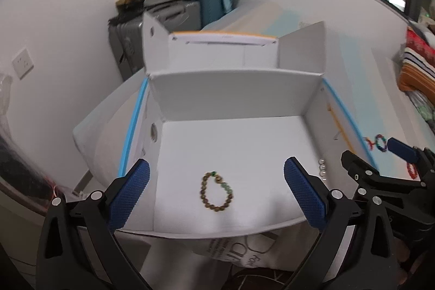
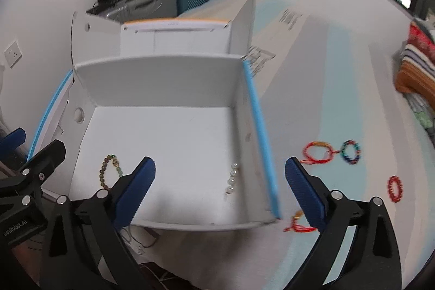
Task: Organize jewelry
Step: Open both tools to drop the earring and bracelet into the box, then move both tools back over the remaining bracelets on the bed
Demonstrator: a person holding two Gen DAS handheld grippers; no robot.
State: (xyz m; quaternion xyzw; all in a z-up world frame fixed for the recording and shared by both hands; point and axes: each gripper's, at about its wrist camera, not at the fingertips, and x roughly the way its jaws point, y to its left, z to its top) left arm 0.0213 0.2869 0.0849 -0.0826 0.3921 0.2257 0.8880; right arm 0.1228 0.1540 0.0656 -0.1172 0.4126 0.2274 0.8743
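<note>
As lid's up, white box [image 2: 168, 143] | brown bracelet [image 1: 216, 191] + pearls [image 2: 232, 177] inside

The box [image 1: 233, 143] is white inside, with light-blue edges. At 6 o'clock on its floor, a bracelet [image 1: 216, 192] of olive-brown beads with several green ones is seen. At 3 o'clock of the box, pearl-white beads [image 2: 232, 177] are seen. Outside, red cord bracelets [image 2: 318, 151], a multicoloured bracelet [image 2: 350, 152] and a red beaded bracelet [image 2: 395, 189] are seen. Gripper pads [image 1: 130, 193] are textured blue on black frames.
</note>
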